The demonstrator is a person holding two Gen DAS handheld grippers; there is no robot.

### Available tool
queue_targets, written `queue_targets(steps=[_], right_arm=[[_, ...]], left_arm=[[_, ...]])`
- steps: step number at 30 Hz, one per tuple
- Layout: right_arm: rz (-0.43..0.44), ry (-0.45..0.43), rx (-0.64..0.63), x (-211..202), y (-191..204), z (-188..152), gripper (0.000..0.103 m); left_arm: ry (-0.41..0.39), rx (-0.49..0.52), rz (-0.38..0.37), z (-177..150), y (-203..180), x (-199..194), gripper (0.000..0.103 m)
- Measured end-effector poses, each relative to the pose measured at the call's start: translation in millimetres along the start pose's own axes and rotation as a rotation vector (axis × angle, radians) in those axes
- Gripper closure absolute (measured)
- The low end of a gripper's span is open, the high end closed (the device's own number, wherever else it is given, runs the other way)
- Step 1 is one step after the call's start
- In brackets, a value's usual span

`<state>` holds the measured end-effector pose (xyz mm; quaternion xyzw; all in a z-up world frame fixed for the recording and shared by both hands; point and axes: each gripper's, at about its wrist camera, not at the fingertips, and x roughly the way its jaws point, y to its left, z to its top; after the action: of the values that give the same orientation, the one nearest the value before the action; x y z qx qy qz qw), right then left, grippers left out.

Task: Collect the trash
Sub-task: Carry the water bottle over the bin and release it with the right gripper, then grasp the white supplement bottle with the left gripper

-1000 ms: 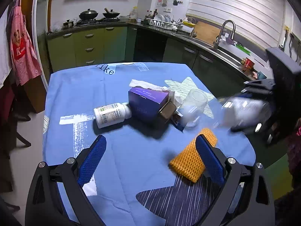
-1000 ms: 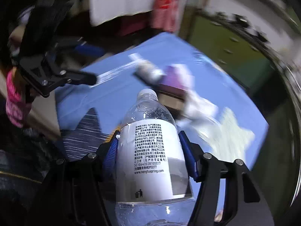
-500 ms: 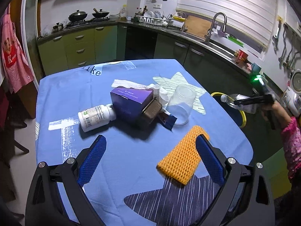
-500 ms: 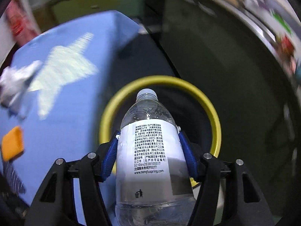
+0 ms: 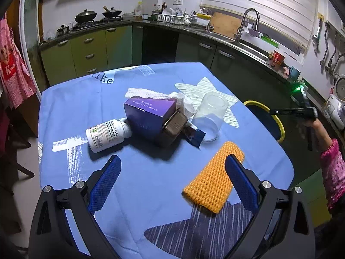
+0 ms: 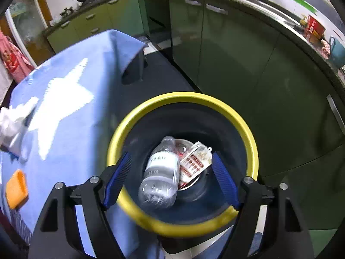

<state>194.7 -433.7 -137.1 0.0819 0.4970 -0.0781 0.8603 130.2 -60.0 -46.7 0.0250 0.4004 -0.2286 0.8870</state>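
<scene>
Over the yellow-rimmed bin [image 6: 248, 127], your right gripper [image 6: 171, 179] is opening, the water bottle [image 6: 160, 172] lying free inside; your left gripper [image 5: 172, 183] stands apart, holding nothing, sponge [image 5: 213, 177] at three o'clock.

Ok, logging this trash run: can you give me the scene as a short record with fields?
bin: yellow-rimmed bin beside the table
in bin: water bottle, red-printed packet
right gripper: above the bin, opening, nothing between its pads
left gripper: open, empty, over the table
on table: pill bottle, purple box, clear cup, orange sponge, tissue
</scene>
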Motion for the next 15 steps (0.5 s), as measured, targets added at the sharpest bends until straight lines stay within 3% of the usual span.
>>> queue_targets(steps=[5, 11, 15], right_arm=[[0.07, -0.041, -0.026, -20, 26, -16, 0.03], [0.091, -0.041, -0.069, -31, 50, -25, 0.03], [0.085, -0.039, -0.072, -33, 57, -26, 0.03]], left_arm=[[0.009, 0.116, -0.001, 14, 17, 16, 0.007], [0.067, 0.345, 0.053, 35, 42, 52, 0.007], [0.168, 0.518, 0.008, 38, 57, 83, 0.007]])
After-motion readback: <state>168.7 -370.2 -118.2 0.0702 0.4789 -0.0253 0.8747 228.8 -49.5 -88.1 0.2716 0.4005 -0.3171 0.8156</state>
